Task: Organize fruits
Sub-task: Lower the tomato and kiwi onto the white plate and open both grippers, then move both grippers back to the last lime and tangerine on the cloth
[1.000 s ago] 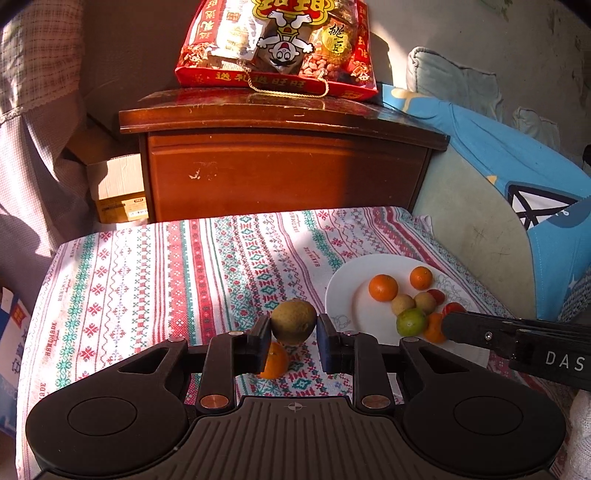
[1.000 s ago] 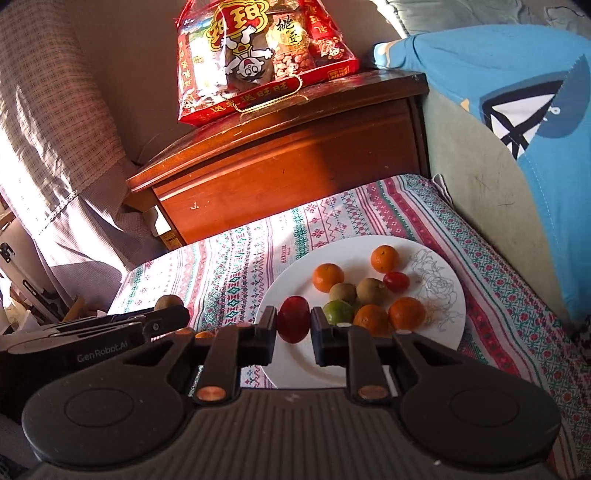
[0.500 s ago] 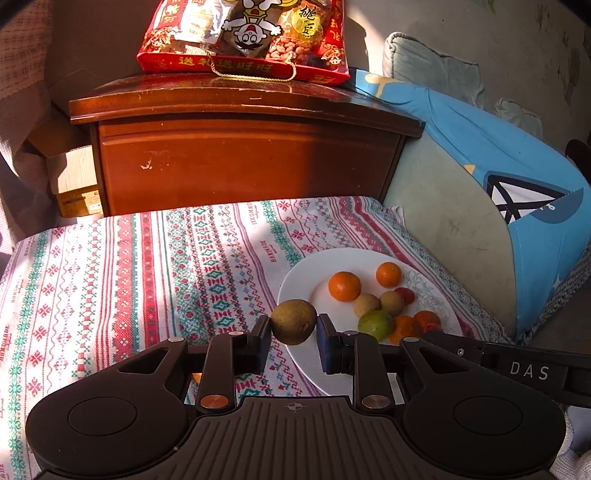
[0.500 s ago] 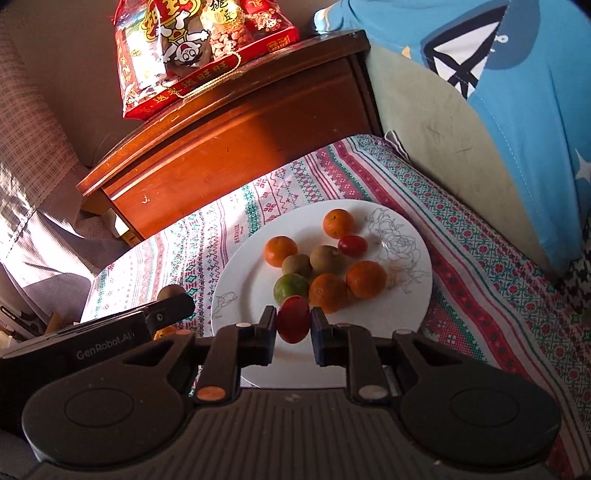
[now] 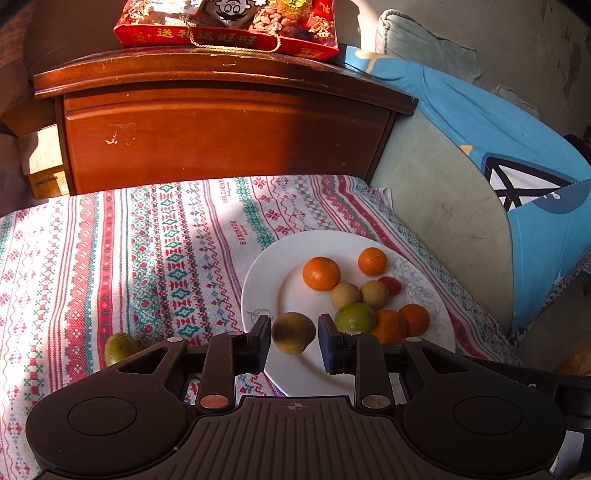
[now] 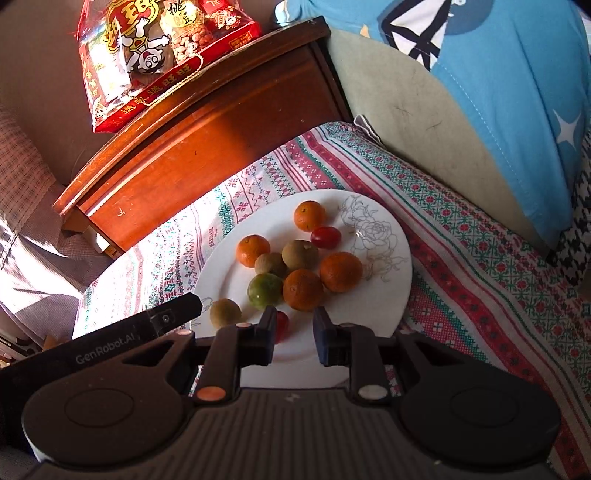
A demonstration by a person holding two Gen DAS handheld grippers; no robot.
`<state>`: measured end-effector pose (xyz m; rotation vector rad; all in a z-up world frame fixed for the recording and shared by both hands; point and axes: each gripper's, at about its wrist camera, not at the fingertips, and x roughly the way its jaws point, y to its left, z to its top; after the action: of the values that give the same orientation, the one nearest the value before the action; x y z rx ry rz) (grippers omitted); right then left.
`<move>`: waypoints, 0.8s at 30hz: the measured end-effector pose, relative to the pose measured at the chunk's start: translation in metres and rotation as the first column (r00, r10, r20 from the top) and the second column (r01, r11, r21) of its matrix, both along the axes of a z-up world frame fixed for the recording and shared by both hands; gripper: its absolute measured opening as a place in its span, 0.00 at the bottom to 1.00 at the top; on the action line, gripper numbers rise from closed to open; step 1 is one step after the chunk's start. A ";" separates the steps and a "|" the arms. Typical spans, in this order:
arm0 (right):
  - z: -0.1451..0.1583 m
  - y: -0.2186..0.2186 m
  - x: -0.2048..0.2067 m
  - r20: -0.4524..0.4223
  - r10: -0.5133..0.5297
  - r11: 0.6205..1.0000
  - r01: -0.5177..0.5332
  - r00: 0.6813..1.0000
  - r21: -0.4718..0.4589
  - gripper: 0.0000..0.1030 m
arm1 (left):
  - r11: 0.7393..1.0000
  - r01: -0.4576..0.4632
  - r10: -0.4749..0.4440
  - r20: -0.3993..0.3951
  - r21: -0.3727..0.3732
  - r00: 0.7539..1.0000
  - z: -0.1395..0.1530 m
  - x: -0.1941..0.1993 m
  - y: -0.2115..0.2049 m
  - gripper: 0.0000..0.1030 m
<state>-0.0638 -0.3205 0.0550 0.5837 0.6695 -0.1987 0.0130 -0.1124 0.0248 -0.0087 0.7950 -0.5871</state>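
A white plate (image 5: 266,266) (image 6: 399,295) lies on the patterned cloth and holds several oranges, brown fruits, a green citrus (image 6: 264,290) and a red tomato (image 6: 325,236). My left gripper (image 5: 293,338) is over the plate's near left rim, its jaws just apart from a brown-green fruit (image 5: 293,332) (image 6: 225,312) between them. My right gripper (image 6: 294,332) is open over the plate's near rim; a red tomato (image 6: 282,325) lies by its left finger. A green fruit (image 5: 120,347) lies on the cloth at left.
A wooden cabinet (image 5: 221,129) with a red snack bag (image 5: 229,22) stands behind the cloth-covered table (image 5: 147,240). A blue cushion (image 5: 517,177) lies on a grey-green seat at right. The left gripper's finger (image 6: 162,317) reaches in beside the plate.
Both grippers moved over the plate. The right gripper opened and let go of the red tomato onto the plate. The left gripper's jaws have widened around the brown-green fruit.
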 end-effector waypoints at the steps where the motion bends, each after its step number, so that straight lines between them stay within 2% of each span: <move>1: 0.001 0.000 0.000 0.002 0.000 1.000 0.000 1.000 -0.002 0.23 | 1.000 -0.005 0.005 -0.001 -0.004 1.000 0.002 0.000 0.000 0.27; 3: 0.002 0.001 -0.001 0.005 0.000 1.000 0.000 1.000 -0.006 0.23 | 1.000 -0.020 0.020 0.004 -0.013 1.000 0.007 0.001 0.003 0.39; 4: 0.002 0.001 -0.001 0.008 0.002 1.000 -0.002 1.000 -0.007 0.23 | 1.000 -0.027 0.027 0.011 -0.017 1.000 0.010 0.001 0.004 0.41; 13: 0.002 0.009 0.000 0.010 0.047 0.999 -0.047 0.999 -0.013 0.23 | 0.995 -0.094 0.095 0.018 -0.032 0.995 0.035 0.005 0.028 0.48; 18: 0.005 0.023 0.001 0.019 0.106 0.993 -0.105 0.994 -0.050 0.23 | 0.991 -0.136 0.136 0.026 -0.019 0.990 0.044 0.005 0.050 0.53; 24: 0.007 0.042 0.003 0.040 0.185 0.979 -0.181 0.982 -0.090 0.23 | 0.986 -0.169 0.169 0.032 0.008 0.985 0.047 0.002 0.070 0.53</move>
<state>-0.0605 -0.2781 0.0621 0.4401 0.6609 -0.0414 0.0149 -0.0426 0.0718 -0.0562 0.7585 -0.4212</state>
